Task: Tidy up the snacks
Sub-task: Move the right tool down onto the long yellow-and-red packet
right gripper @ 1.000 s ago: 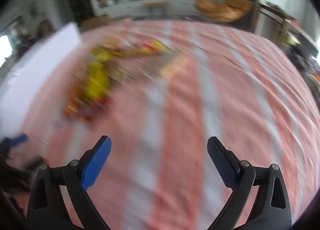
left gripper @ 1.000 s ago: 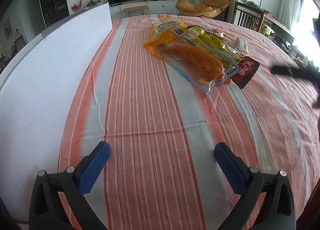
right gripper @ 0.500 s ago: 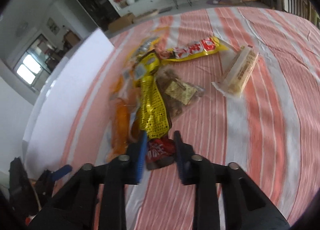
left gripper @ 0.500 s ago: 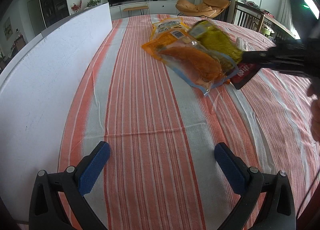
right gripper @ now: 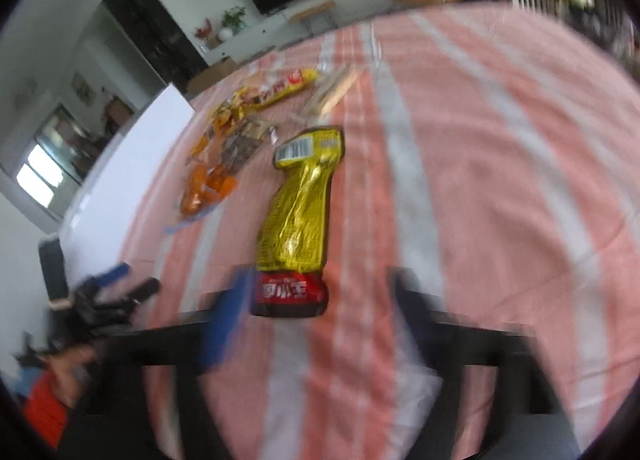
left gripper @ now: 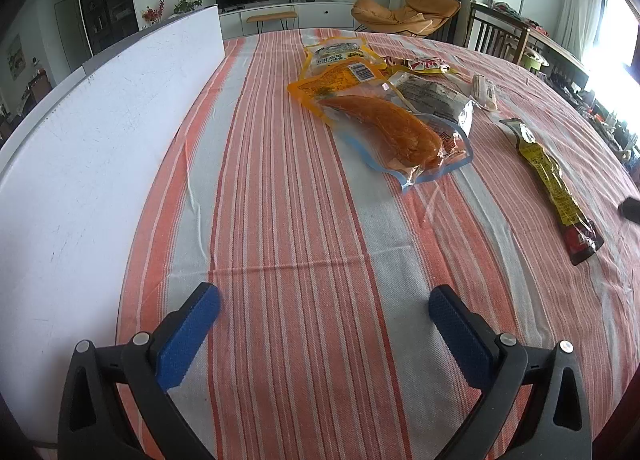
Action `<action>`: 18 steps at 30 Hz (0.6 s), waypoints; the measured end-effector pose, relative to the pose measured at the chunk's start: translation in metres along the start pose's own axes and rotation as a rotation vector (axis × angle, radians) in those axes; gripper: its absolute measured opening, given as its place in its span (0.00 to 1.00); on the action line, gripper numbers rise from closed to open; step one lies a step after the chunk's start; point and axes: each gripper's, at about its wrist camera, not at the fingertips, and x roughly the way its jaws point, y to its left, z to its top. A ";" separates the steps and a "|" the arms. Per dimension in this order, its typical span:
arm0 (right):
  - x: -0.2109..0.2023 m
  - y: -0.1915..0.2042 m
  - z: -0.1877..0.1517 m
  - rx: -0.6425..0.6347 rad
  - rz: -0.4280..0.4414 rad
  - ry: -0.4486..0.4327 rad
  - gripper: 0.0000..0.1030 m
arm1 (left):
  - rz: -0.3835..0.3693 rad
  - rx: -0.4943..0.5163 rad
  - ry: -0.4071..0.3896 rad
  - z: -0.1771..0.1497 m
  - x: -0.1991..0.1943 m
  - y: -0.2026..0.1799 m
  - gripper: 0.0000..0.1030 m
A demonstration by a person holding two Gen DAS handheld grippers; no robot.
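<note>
- Table (left gripper: 280, 188): covered in an orange-and-white striped cloth, with a white board (left gripper: 92, 132) standing along its left edge in the left wrist view.
- Snack pile (left gripper: 384, 100): several overlapping pouches near the far middle of the table. The orange-filled clear pouch (left gripper: 384, 124) is the largest and lies on top.
- Yellow snack pack (right gripper: 298, 212): lies flat on the cloth, alone, well apart from the pile on its right side in the left wrist view (left gripper: 548, 176).
- Long axis, yellow snack pack: runs away from the right gripper. The red end (right gripper: 290, 294) is nearest the gripper and the barcode end (right gripper: 308, 148) is farthest, roughly along the cloth stripes.
- Handling, judged: a light foil pouch, soft and crinkly, probably slippery on its flat faces. The red sealed end looks flattest and stiffest, so I would pinch there or across the narrow waist, not on the puffed middle.
- Right gripper (right gripper: 320, 300): blurred. Its jaws are opening, and the red end sits between the fingers (right gripper: 230, 312) without either pad pressing on it.
- Left gripper (left gripper: 324, 320): fingers (left gripper: 188, 336) spread wide over bare cloth, holding nothing.
</note>
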 end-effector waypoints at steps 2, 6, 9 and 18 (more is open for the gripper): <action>-0.003 0.009 0.008 -0.085 -0.056 -0.017 0.83 | 0.000 0.000 0.000 0.000 0.000 0.000 1.00; 0.024 0.023 0.030 -0.107 -0.066 0.031 0.83 | 0.000 0.000 0.000 0.000 0.000 0.000 1.00; 0.061 0.035 0.037 -0.146 -0.118 0.108 0.83 | 0.000 0.000 0.000 0.000 0.000 0.000 1.00; 0.085 0.049 0.024 -0.270 -0.237 0.062 0.88 | 0.000 0.000 0.000 0.000 0.000 0.000 1.00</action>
